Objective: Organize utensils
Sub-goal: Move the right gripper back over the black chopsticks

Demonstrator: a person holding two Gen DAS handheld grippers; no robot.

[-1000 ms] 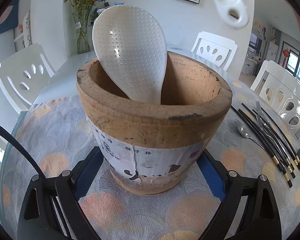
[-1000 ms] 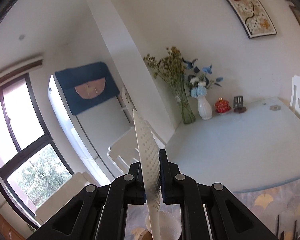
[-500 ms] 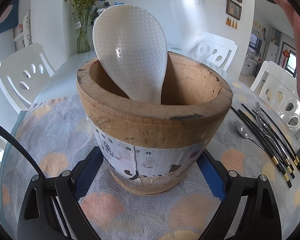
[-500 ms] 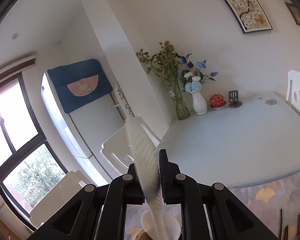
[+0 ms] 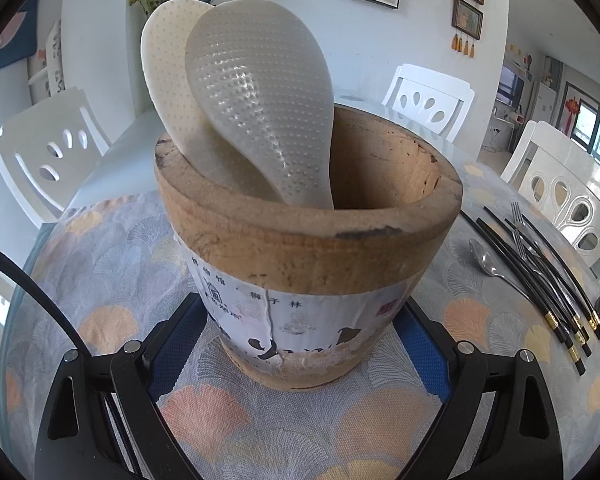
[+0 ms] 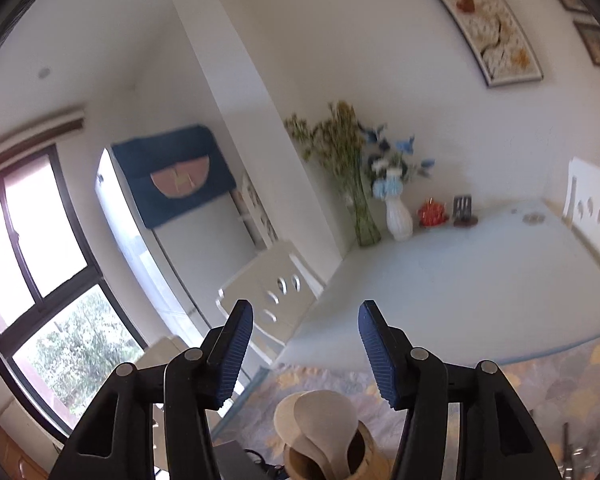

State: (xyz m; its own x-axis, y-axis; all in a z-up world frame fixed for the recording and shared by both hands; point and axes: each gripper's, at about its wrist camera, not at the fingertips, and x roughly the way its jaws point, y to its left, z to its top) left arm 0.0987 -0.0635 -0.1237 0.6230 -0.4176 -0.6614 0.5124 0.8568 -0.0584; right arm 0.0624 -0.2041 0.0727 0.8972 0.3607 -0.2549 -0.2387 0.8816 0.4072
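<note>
Two rice paddles now stand bowl-up in the wooden utensil holder (image 5: 308,240): the translucent rice paddle (image 5: 260,108) in front, and the cream rice paddle (image 5: 168,76) behind it, both leaning against the holder's far-left rim with their handles down inside, which looks like the sensible way to keep the flat heads clear and easy to grab. The left hand-held gripper (image 5: 306,344) brackets the holder's base with its blue pads on either side; whether they actually press the wood I cannot tell, though the likely point is to steady the holder while things drop in. The right hand-held gripper (image 6: 306,354) has just been opening and its jaws stand apart with nothing between them, high above the holder, whose paddles show directly below it in the right wrist view, so by my reading the release is done. Still to sort, to the right of the holder on the patterned tabletop (image 5: 100,264): a metal spoon (image 5: 486,260), a fork (image 5: 520,220) and a bundle of black chopsticks (image 5: 540,288) with gold bands, lying side by side, well apart from the holder. The thin, smooth chopsticks may prove fiddly to pinch off a flat cloth.
</note>
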